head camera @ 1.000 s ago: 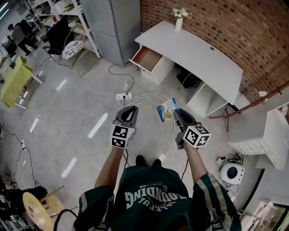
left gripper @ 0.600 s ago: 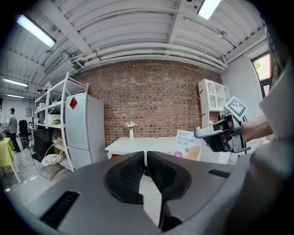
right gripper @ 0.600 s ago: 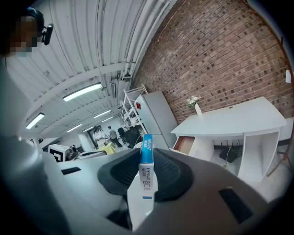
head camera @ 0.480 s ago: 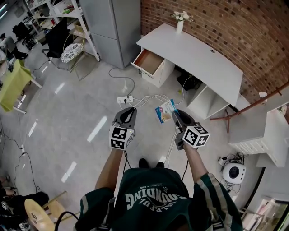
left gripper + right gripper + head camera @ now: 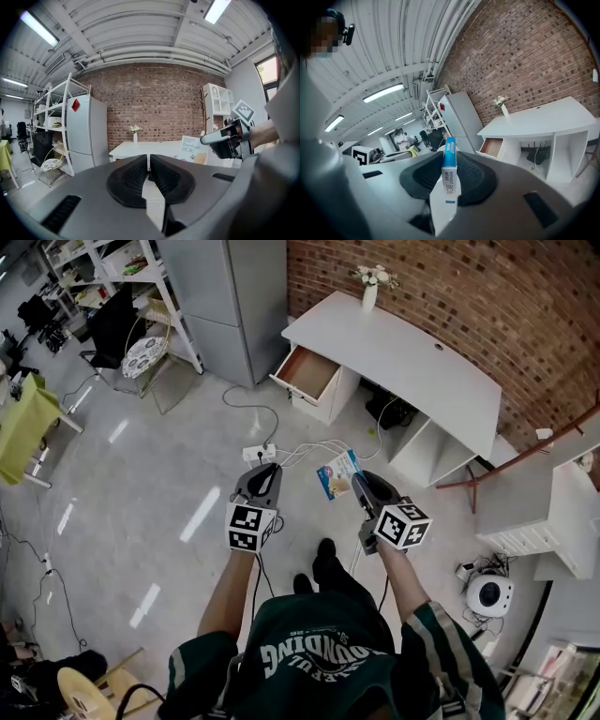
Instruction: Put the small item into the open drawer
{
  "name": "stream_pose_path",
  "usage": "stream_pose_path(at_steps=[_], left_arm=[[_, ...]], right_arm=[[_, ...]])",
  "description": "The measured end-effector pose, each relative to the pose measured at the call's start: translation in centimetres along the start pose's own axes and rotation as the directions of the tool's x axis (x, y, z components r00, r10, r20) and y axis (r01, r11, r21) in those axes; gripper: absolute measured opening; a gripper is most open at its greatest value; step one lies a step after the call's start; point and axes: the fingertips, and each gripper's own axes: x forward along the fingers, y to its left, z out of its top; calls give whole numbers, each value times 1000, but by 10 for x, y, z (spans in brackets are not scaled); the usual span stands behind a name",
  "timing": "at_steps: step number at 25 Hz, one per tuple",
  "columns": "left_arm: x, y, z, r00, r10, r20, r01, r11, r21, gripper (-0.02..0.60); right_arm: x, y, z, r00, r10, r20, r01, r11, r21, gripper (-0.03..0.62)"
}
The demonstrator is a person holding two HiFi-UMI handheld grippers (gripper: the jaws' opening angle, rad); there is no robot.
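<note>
The right gripper is closed on a small flat box. In the right gripper view the box stands on edge between the two pads, which press on its broad faces, and its blue-and-white top sticks up past them. In the left gripper view its front shows the word "Bandage".

The left gripper holds nothing. Its jaws are brought together, with only a thin slit between the pads. Both grippers are held out side by side in front of the person, above the grey floor and over a white power strip with its cables.

The drawer is pulled out at the left end of the white surface, and its brown inside shows. It is well apart from the box, ahead of the grippers. A vase of flowers stands on the surface by the brick wall, and a tall grey cabinet stands left of the drawer.
</note>
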Motion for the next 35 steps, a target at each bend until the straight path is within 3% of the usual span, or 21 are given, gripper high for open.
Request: stream_pose_path(at_steps=[16,25,35], left_arm=[[52,26,-5,1000,-18,-9,18,1000,-2,31],[125,56,12,1000,-14,-26,14,1000,-7,31],[212,103,36,998,48,-38,-49,999,-16,31]], right_arm=[[46,-22,19,1000,13,15,-13,1000,12,103],[107,-63,54,1000,27,-8,-27,999,17,103],[188,-119,111,996,78,-32,-77,997,14,103]])
